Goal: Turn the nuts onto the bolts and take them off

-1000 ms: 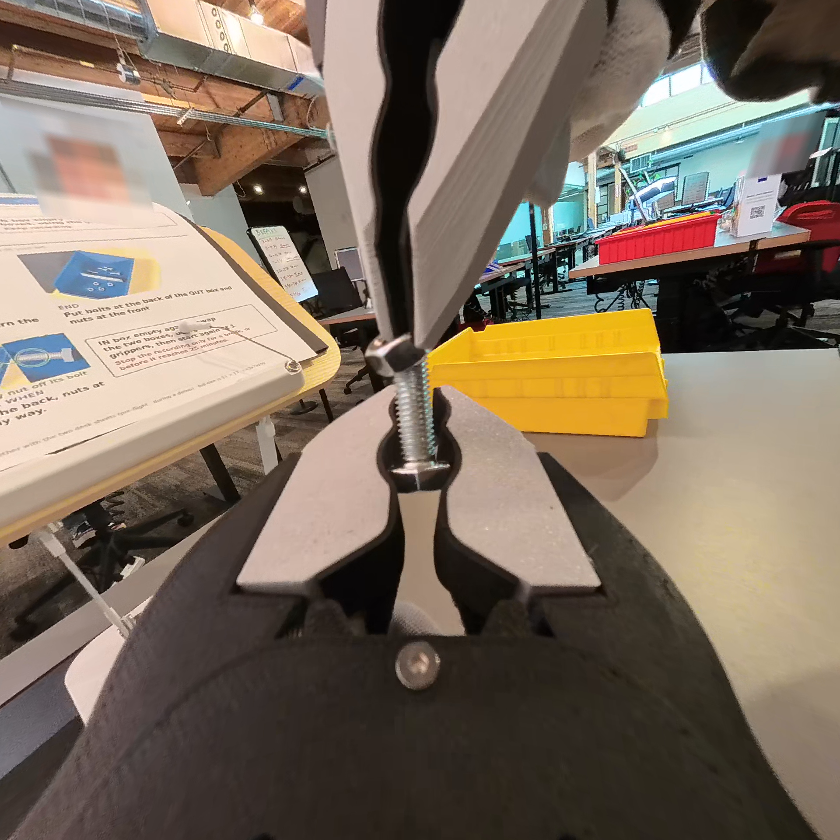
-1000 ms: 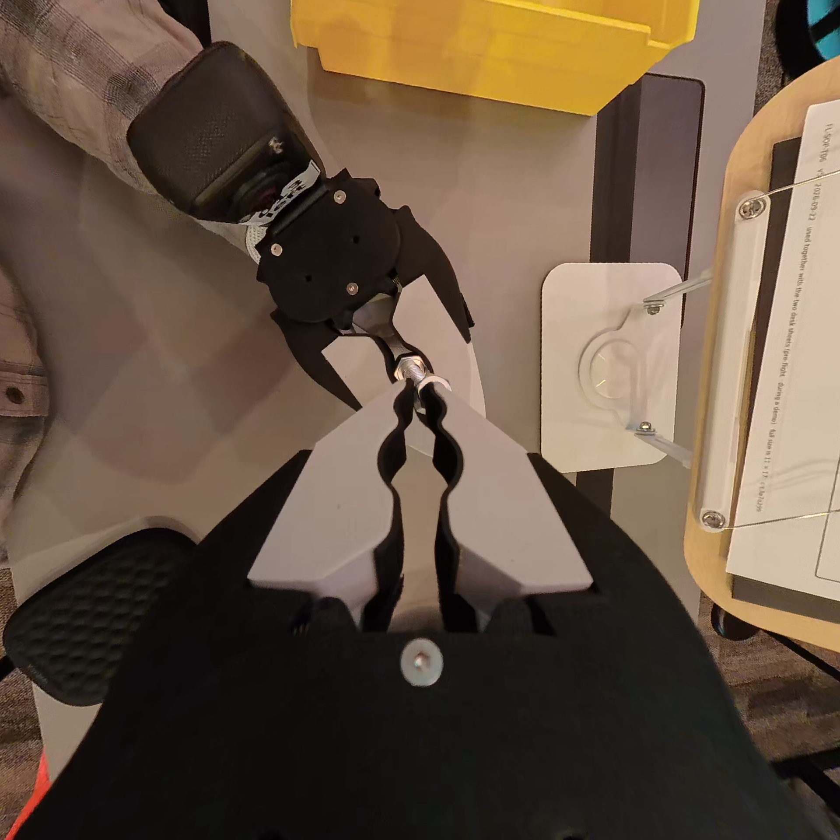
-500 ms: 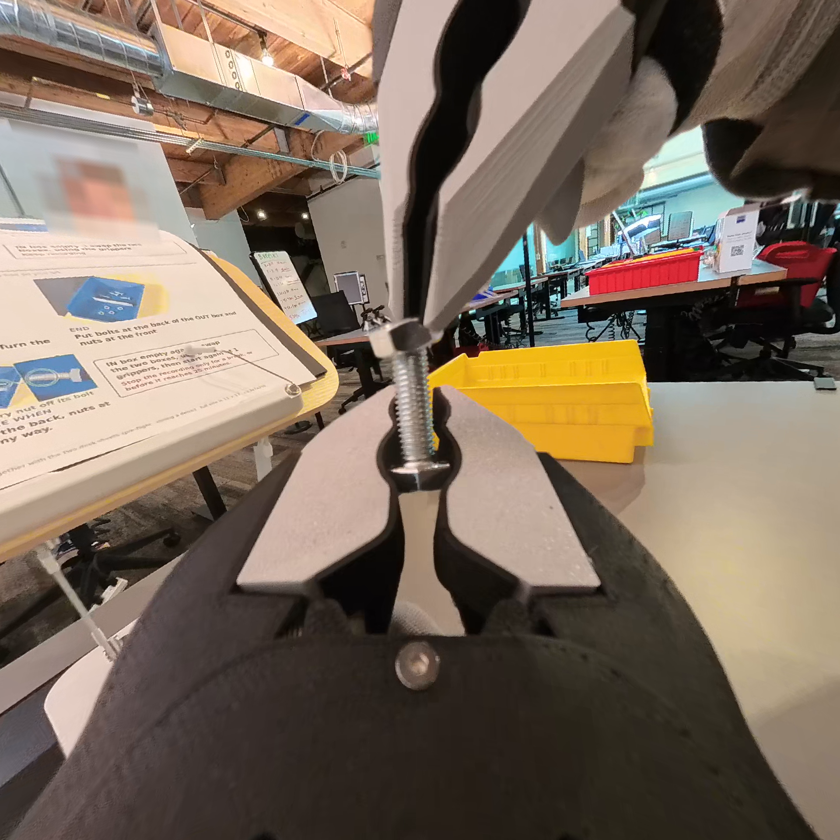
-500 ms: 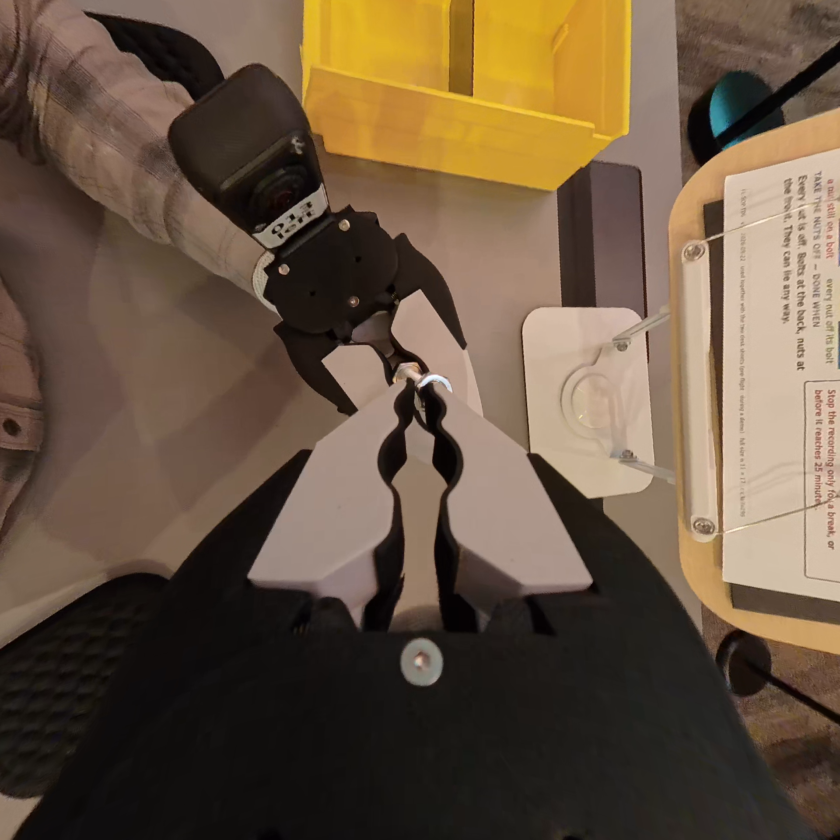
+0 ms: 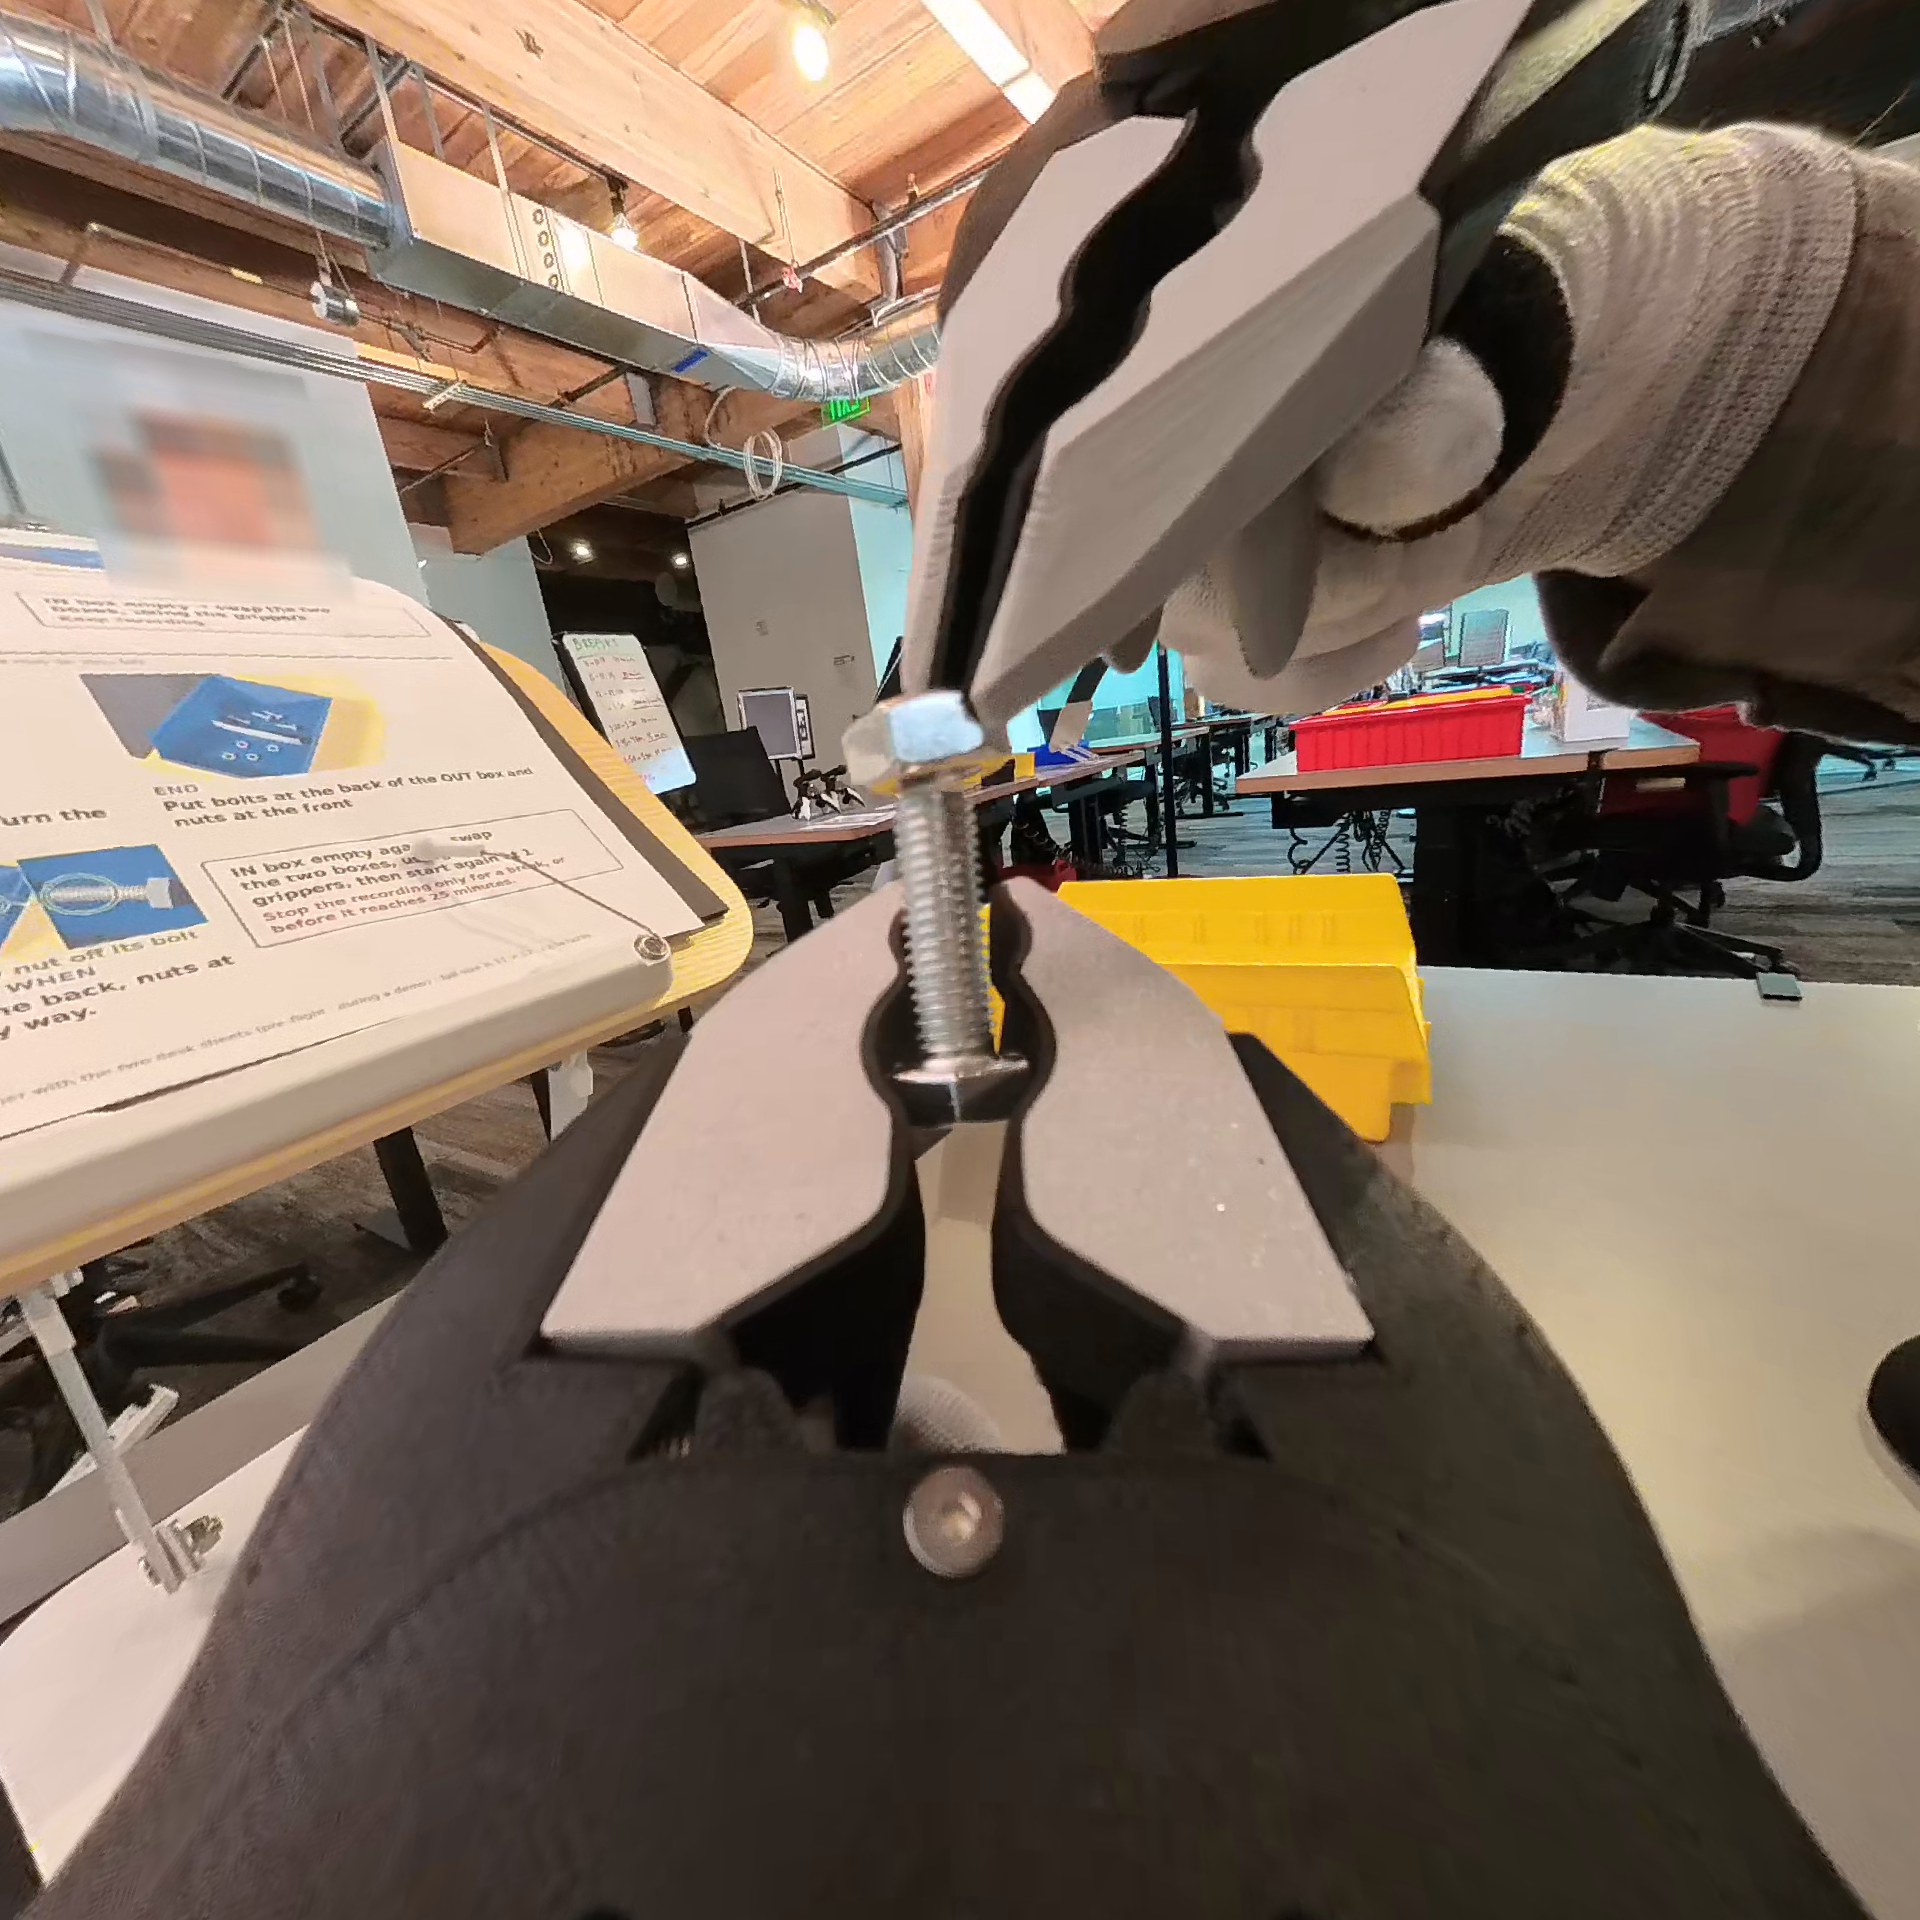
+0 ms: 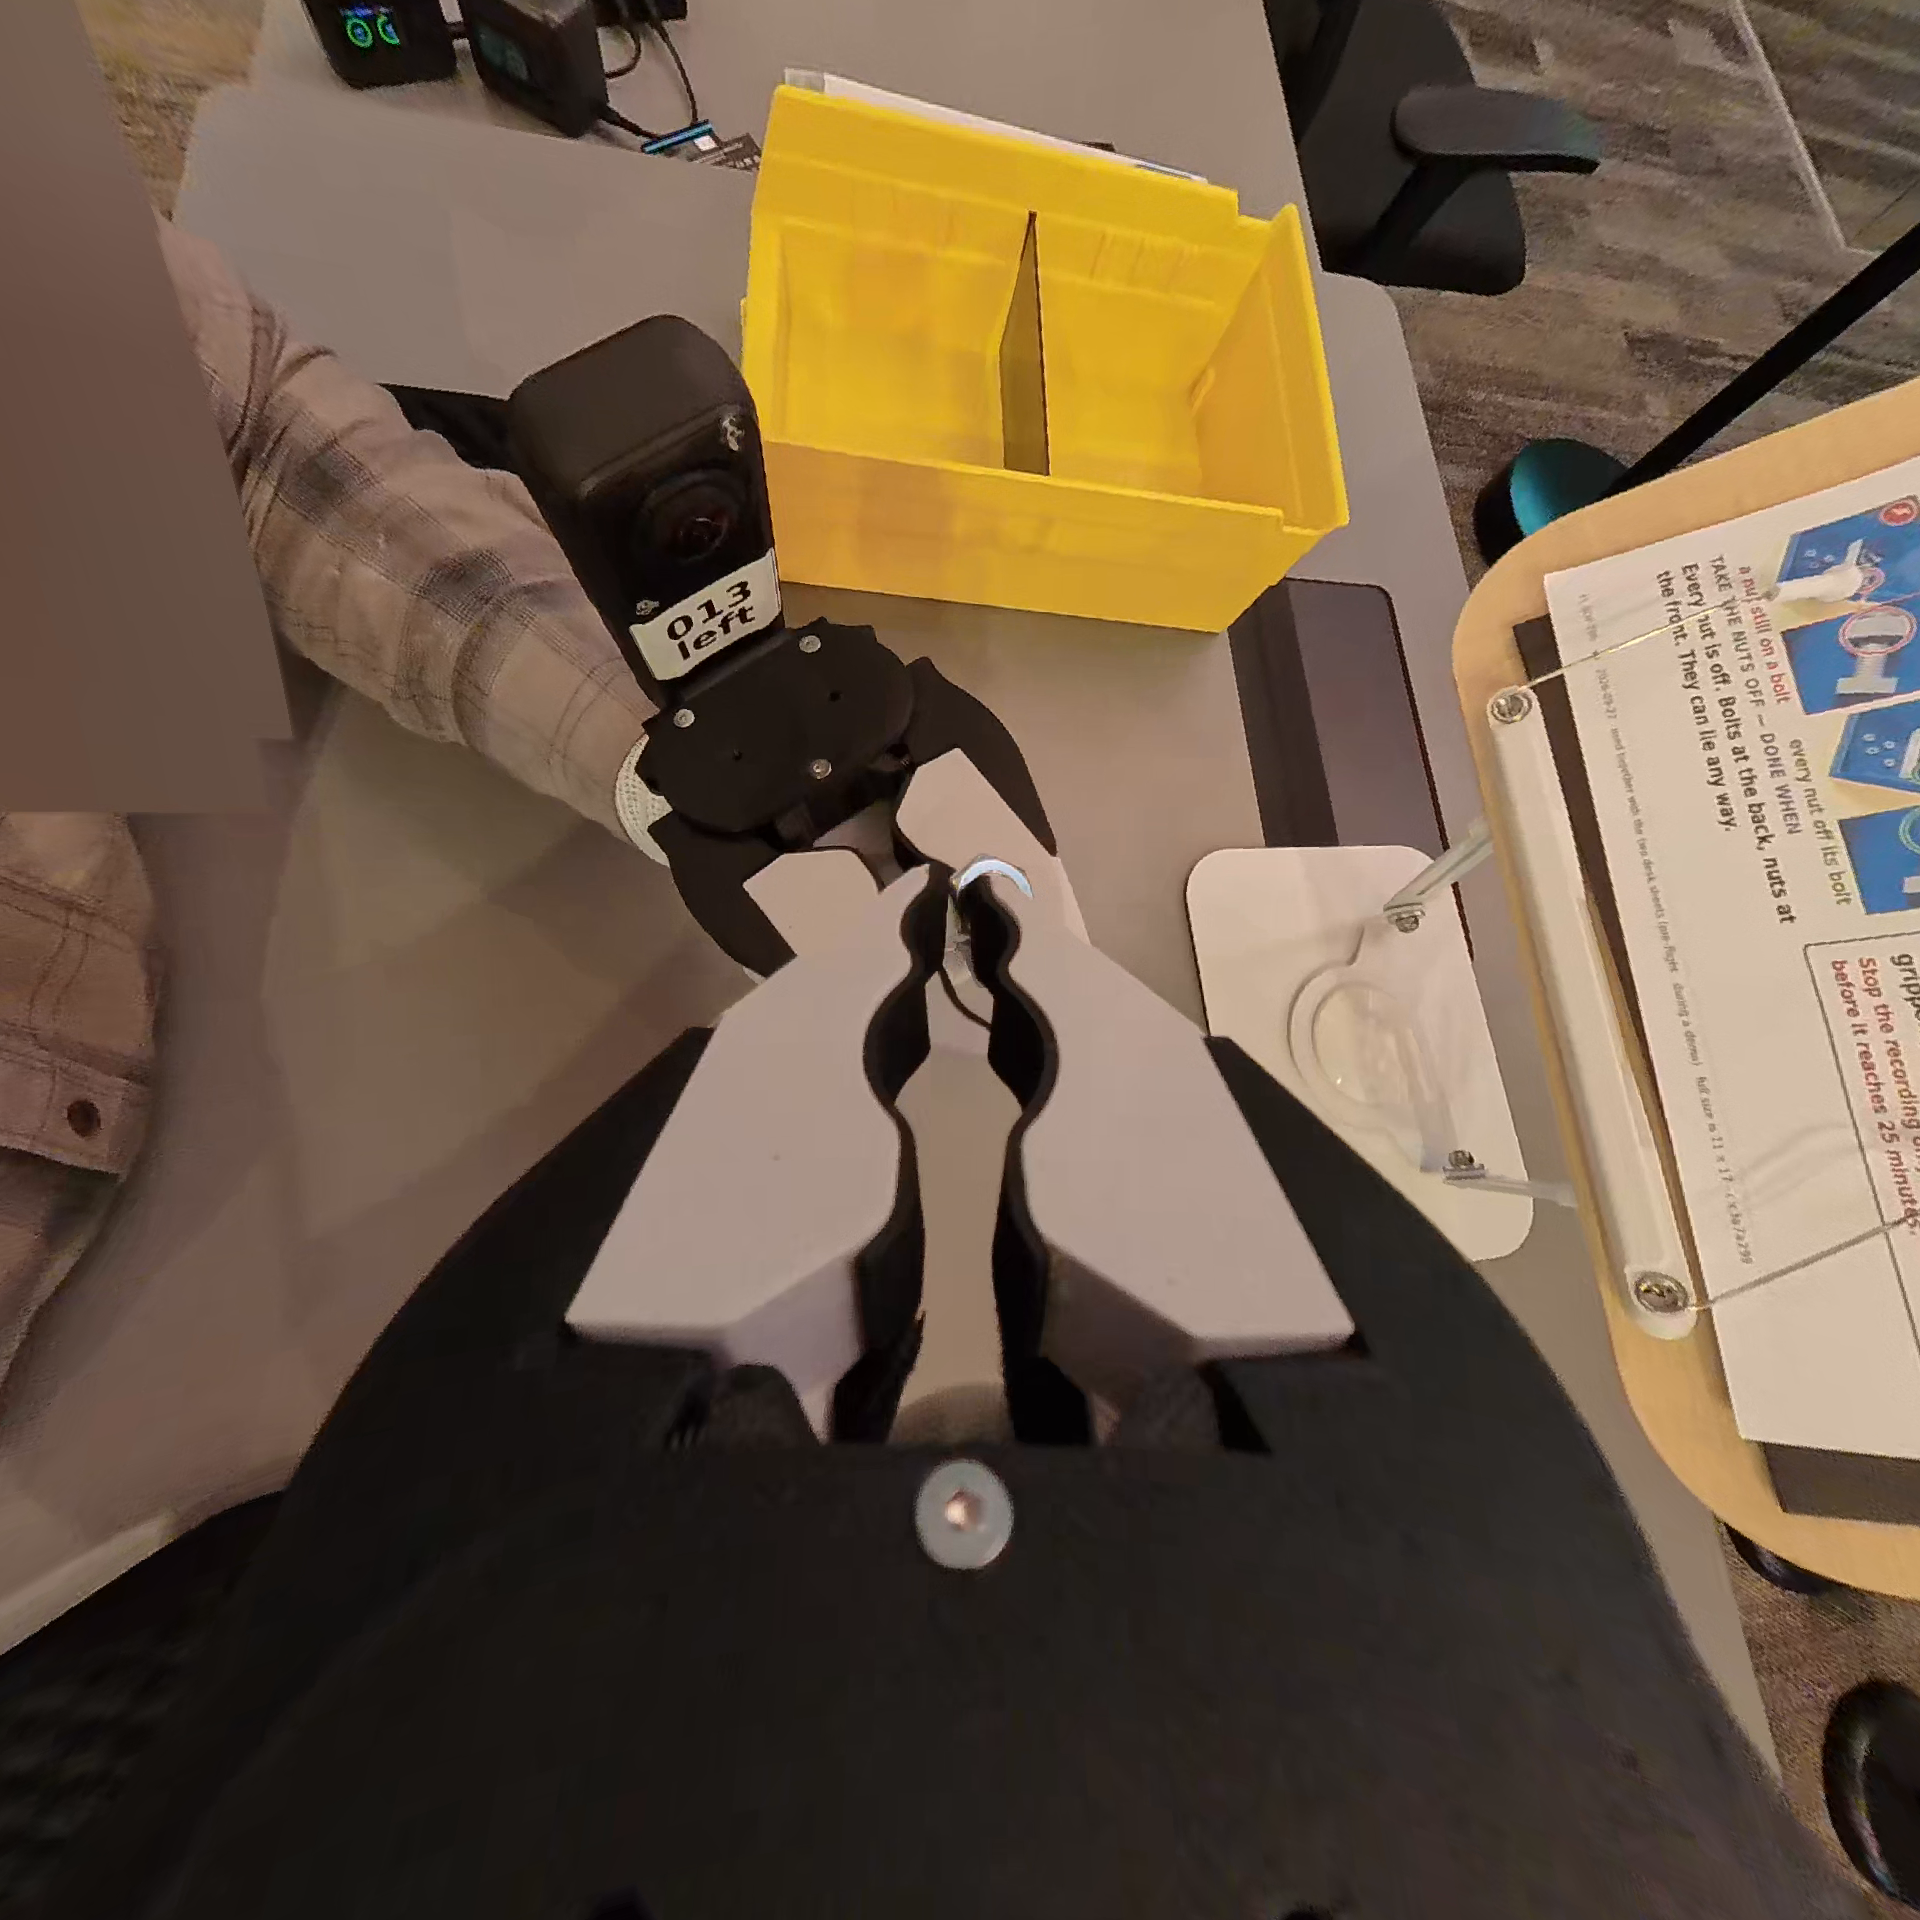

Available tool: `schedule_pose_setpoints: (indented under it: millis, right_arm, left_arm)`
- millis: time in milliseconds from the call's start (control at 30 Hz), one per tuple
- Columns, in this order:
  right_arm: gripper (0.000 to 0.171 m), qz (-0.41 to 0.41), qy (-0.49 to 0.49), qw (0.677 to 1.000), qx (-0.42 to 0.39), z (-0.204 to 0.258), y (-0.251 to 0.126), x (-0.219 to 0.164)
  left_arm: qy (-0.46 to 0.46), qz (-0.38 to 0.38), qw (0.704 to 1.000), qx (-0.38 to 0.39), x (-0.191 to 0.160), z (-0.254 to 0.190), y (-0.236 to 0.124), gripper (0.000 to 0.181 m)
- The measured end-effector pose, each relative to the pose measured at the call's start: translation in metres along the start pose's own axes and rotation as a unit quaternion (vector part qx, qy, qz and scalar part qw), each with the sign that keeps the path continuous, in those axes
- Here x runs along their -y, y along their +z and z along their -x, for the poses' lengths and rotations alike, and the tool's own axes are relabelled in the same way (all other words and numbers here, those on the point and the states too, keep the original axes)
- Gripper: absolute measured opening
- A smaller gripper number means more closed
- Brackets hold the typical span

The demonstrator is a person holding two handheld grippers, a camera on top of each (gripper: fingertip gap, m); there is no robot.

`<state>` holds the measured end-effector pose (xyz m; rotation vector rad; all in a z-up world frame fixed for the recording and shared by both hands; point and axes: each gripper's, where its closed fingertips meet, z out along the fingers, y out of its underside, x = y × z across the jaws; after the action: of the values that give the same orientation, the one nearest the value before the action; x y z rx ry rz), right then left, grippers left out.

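The tabletop point(image 6: 499, 260) is a smooth, matte grey slab with rounded corners. On its far side sits a yellow bin point(image 6: 1039, 561) of glossy moulded plastic, rectangular, with a thin upright divider splitting it into two compartments. To the right, a tilted wooden board point(image 6: 1517, 935) with rounded edges carries a printed instruction sheet point(image 6: 1766, 1039) held under thin wires, and near its foot a white plastic base plate point(image 6: 1351, 1039) lies flat on the tabletop.

The left gripper point(image 5: 951, 997) has a coarse black printed body and two flat, grainy grey fingers with wavy black inner edges. Its fingers are drawn close around the bolt point(image 5: 940, 935), whose hexagonal head sits in a scalloped notch between them while the bright, threaded steel shank stands up and away from the gripper. In the right wrist view the left gripper point(image 6: 940, 862) appears farther off, with a black camera block mounted behind it and a plaid sleeve point(image 6: 395, 561) beyond.

The right gripper point(image 6: 961, 925), of the same build, comes down from above, held by a hand in a white knitted glove point(image 5: 1558, 416). Its fingers are nearly together, pinching the shiny hexagonal nut point(image 5: 914, 732) at their tips. The nut sits at the very top end of the bolt's thread, above the tabletop and in front of the yellow bin.
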<state>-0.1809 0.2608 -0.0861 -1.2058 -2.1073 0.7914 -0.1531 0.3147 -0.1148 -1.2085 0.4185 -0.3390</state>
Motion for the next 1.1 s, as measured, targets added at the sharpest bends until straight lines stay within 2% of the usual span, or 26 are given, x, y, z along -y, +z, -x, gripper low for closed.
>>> schedule_pose_setpoints:
  millis: [300,1100]
  right_arm:
    - [0.002,-0.009,-0.012,1.000,-0.001,0.004,0.003,0.007]
    - [0.002,0.009,-0.055,0.998,-0.022,0.009,0.006,0.003]
  left_arm:
    - [-0.012,-0.019,1.000,0.002,0.009,0.000,-0.002,0.010]
    - [-0.018,0.009,1.000,-0.013,-0.001,-0.006,0.001,0.010]
